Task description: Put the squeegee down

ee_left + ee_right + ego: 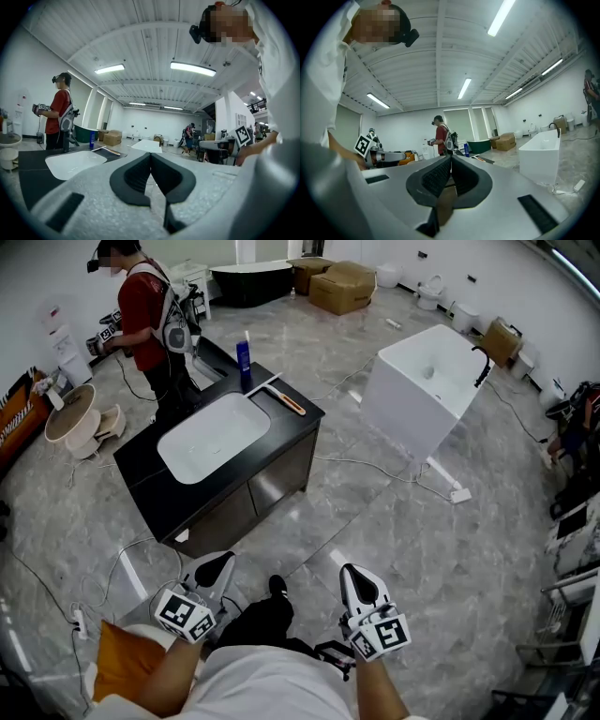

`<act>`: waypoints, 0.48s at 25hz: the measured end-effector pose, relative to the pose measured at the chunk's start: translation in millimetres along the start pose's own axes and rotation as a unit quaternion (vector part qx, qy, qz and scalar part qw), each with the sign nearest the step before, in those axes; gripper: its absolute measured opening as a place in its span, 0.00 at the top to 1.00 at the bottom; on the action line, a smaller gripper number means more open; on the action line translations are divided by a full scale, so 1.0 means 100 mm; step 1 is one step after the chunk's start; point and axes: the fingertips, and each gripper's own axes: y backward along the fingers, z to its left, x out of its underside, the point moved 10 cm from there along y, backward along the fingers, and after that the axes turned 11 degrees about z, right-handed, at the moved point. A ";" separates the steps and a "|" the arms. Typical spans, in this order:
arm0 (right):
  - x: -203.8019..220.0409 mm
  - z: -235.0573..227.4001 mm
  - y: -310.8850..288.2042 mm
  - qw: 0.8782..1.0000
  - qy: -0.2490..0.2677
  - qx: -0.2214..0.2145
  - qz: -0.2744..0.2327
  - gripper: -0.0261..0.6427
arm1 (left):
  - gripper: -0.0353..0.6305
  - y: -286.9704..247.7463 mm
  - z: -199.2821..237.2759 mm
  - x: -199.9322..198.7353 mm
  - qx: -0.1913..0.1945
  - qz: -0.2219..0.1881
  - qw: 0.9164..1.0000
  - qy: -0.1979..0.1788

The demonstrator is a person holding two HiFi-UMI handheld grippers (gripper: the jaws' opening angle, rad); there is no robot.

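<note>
Head view looks steeply down at a grey marble-look floor (pixel 375 512) in what seems to be a bathroom showroom. Both grippers are held low at 6 o'clock, pointing out level. The left gripper (pixel 220 563) has its jaws pressed together with nothing between them, and the right gripper (pixel 360 577) is the same, closed and empty.

The squeegee (pixel 284 399) isn't in either of them. It's lying flat on the black counter (pixel 150 474) up at about 11 o'clock from the grippers, near the counter's far right corner, orange handle pointing toward 4 o'clock. A blue bottle (pixel 244 360) stands upright just beside it at the counter's far edge, and the white sink (pixel 214 437) is set into the middle of the top.

Room stuff: a white tub (pixel 422 381) sits on the floor at about 1 o'clock, well apart from the counter. Boxes (pixel 342 287) and a dark bathtub (pixel 248 279) are against the far wall at 12. A person (pixel 145 320) in a red shirt stands at the counter's far left side, holding their own gear. Thin cables (pixel 375 465) run loose over the floor between the counter and the tub. The gripper views show a white ribbed ceiling with strip lights.
</note>
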 end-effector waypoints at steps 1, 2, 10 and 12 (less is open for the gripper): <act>-0.01 -0.06 -0.04 1.000 -0.002 0.002 0.004 0.94 | 0.92 -0.07 0.03 -0.02 0.002 0.000 1.000 0.000; -0.03 -0.12 -0.09 1.000 -0.003 0.003 0.008 0.94 | 0.92 -0.15 0.08 -0.05 0.004 0.000 1.000 -0.001; -0.25 -0.73 -0.65 1.000 0.004 0.001 0.029 0.94 | 0.92 -0.87 0.59 -0.23 -0.005 -0.010 1.000 0.029; -0.36 -0.90 -0.83 0.999 0.003 -0.002 0.033 0.94 | 0.92 -1.07 0.72 -0.30 -0.005 -0.010 0.999 0.034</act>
